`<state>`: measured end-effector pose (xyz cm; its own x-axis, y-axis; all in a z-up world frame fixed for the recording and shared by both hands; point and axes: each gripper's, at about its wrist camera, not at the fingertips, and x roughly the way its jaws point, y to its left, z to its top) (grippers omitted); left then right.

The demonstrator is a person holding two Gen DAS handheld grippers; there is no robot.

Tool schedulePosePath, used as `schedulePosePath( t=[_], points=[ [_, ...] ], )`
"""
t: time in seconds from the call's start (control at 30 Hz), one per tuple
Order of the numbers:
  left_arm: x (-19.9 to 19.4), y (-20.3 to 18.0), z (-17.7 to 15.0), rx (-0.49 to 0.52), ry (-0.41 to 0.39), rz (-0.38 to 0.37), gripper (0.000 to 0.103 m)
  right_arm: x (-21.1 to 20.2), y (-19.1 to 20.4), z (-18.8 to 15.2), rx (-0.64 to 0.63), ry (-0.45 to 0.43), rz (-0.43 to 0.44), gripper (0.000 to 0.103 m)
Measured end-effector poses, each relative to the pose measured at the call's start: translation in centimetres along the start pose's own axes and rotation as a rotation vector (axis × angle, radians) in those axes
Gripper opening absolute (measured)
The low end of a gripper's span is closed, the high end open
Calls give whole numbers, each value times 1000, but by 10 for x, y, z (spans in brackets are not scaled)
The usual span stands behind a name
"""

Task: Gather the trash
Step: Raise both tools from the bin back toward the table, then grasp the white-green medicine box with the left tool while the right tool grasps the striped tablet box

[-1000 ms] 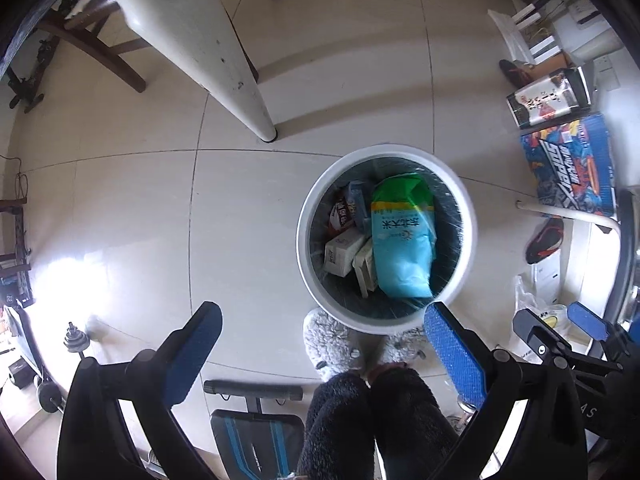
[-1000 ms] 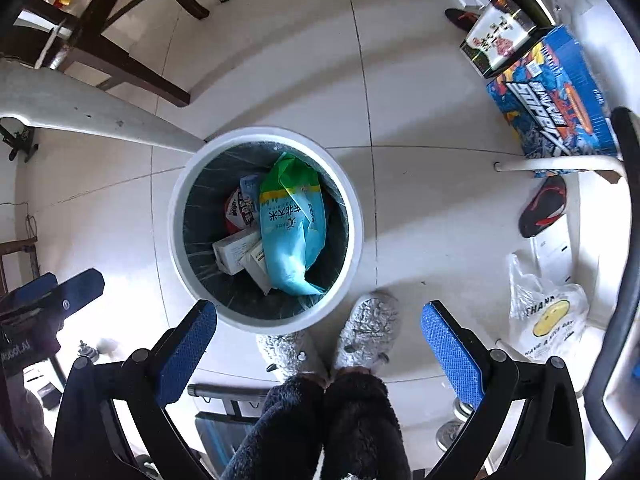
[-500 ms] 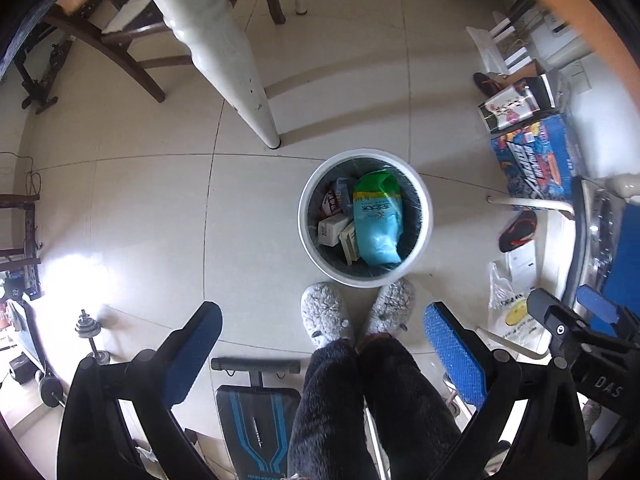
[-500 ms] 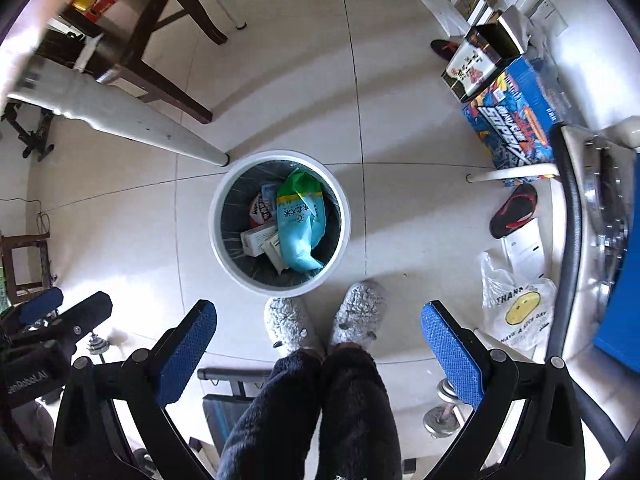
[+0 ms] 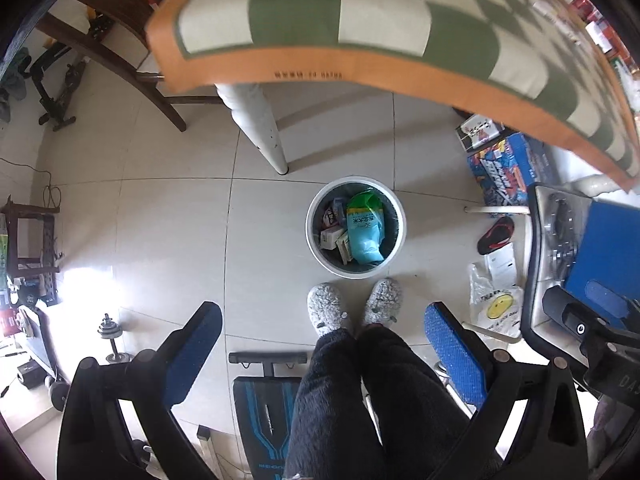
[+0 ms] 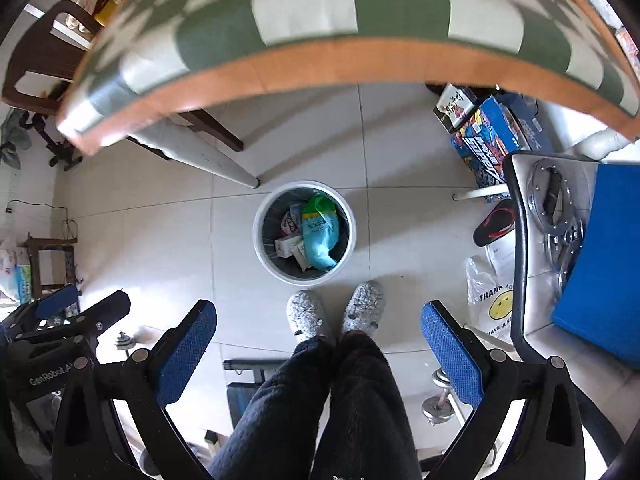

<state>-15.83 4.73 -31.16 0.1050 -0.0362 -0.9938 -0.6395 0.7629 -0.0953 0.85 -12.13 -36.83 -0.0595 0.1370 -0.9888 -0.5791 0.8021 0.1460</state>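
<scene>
Both the left gripper (image 5: 322, 338) and right gripper (image 6: 318, 336) are spread wide, nothing held; the round white trash bin (image 5: 394, 252) is seen at 12 o'clock.

A round white bin (image 5: 320, 254) (image 6: 262, 254) stands upright on the floor, just beyond the slippers — open-topped, dark-lined, holding a blue-and-green bag (image 5: 363, 232) (image 6: 319, 234) with small cartons (image 5: 331, 239) (image 6: 287, 245) on its left.

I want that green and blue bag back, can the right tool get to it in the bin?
Probably yes: the bag lies on top in the open bin, uncovered, and the open right tool holds nothing, though it's high above.
</scene>
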Motion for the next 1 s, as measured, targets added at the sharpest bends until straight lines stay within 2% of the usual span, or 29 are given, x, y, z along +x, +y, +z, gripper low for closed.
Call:
schedulePosePath(
  t=[0.27,0.37,0.5,0.63,0.73,0.87,1.0],
  points=[
    [-56,6,5,2,-61,-28,103,-66,16,2,-3,-31,10,103],
    [-81,-2,25,35,-123,-10,103,-90,20,11,10,-59,26,103],
    [-115,-18,70,73,-218,5,103,-123,12,39,68,-123,55,103],
    [-141,-41,126,105,-301,24,103,-155,-13,84,147,-188,72,103],
    [-146,-62,168,110,-332,56,103,-174,-42,127,216,-227,71,103],
    [-137,-101,237,93,-326,61,103,-176,-99,190,367,-235,96,103],
    [-128,-141,308,70,-288,49,103,-156,-157,264,480,-215,110,103]
  ],
)
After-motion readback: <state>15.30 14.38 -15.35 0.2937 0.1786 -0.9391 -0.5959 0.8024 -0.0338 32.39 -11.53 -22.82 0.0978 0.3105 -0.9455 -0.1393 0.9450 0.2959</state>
